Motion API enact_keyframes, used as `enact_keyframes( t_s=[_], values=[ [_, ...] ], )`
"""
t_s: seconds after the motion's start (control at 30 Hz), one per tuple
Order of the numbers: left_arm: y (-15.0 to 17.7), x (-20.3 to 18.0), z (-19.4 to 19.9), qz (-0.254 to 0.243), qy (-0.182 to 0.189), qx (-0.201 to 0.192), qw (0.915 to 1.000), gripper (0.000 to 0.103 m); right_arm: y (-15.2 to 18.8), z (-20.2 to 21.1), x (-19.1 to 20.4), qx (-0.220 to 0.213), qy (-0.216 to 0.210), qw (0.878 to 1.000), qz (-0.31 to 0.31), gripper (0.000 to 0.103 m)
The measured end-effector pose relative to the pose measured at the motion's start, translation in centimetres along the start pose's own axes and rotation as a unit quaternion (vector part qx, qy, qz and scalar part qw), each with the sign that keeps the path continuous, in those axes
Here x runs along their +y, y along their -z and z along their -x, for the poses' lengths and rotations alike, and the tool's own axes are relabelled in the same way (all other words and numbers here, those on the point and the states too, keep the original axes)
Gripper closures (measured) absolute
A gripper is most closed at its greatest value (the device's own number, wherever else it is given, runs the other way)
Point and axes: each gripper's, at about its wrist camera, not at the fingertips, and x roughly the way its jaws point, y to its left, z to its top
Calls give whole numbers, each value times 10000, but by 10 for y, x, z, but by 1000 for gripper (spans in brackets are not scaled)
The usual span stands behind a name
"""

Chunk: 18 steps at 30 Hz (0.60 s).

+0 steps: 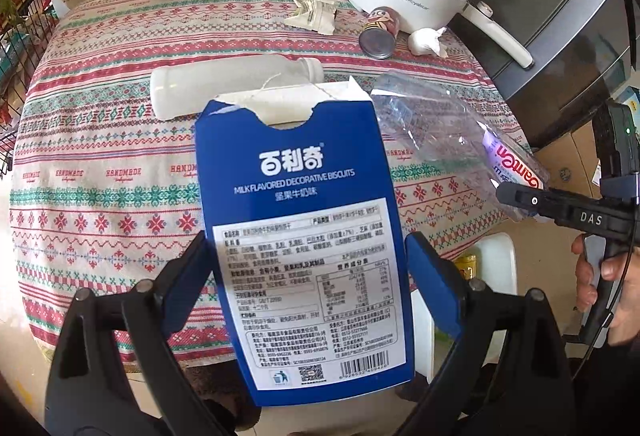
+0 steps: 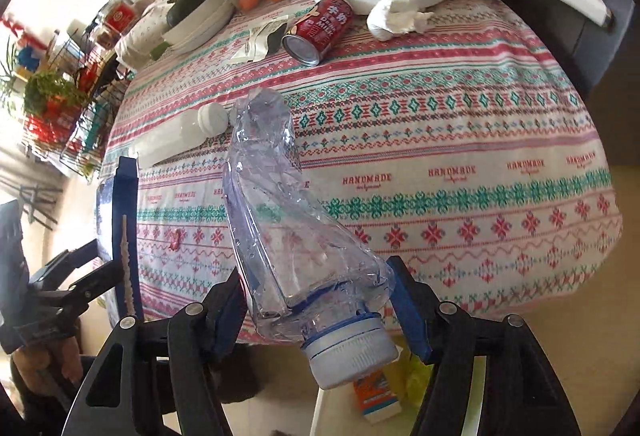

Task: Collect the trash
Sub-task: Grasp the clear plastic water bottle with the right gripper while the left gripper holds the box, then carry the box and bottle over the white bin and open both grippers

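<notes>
Trash in hand: left tool (image 1: 306,264) clamps blue biscuit box (image 1: 304,236), right tool (image 2: 320,300) clamps crushed bottle (image 2: 280,220), both lifted off the worktop (image 2: 460,139) for binning; can (image 2: 320,29) lies at 12 o'clock.

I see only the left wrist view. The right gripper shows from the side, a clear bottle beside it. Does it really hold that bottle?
Observer: Yes. In the right wrist view the right gripper is shut on the crushed clear bottle, near its neck.
Operator: Has the bottle a cap?
Observer: Yes, a white cap, pointing toward the camera.
Operator: What is under it?
Observer: Past the table edge, something yellow and orange lies below; I cannot tell what.
</notes>
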Motion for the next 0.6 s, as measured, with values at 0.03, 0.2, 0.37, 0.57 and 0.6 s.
enact_keyframes(
  t_s=[0.03, 0.2, 0.37, 0.57, 0.6],
  values=[
    [-1, -5, 0, -30, 22, -16, 10000, 9, 5, 6, -5, -57, -137, 9998, -121, 37],
    [1, -22, 5, -314, 114, -127, 9994, 9, 25, 28, -22, -282, -502, 9972, -478, 38],
    [5, -38, 6, -593, 229, -138, 9979, 9, 39, 62, -34, -668, -425, 9957, -480, 40],
    [15, -66, 6, -1059, 510, -96, 9930, 9, 65, 111, -45, -1170, -155, 9928, -186, 42],
    [17, -72, 6, -1136, 539, -74, 9920, 9, 71, 118, -48, -1216, -103, 9924, -156, 42]
  ],
)
